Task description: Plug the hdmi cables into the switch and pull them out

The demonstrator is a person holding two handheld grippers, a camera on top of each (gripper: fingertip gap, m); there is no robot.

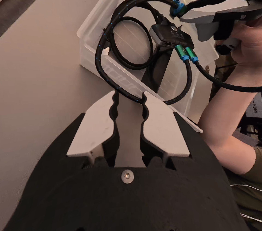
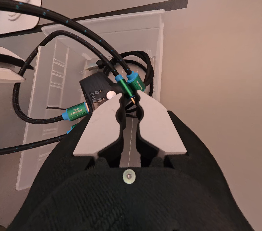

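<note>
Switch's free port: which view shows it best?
Left wrist view: the switch turns its port side here, free port beside two green plugs. Right wrist view shows mostly its top; free port not discernible.

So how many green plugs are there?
4. Two plugs sit side by side in the switch. Two more are out, pinched at the right gripper tips. I see no others.

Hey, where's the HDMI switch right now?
The switch sits raised over the clear plastic bin, right of centre in the left wrist view, with two green plugs in its near edge, just below the right gripper.
</note>
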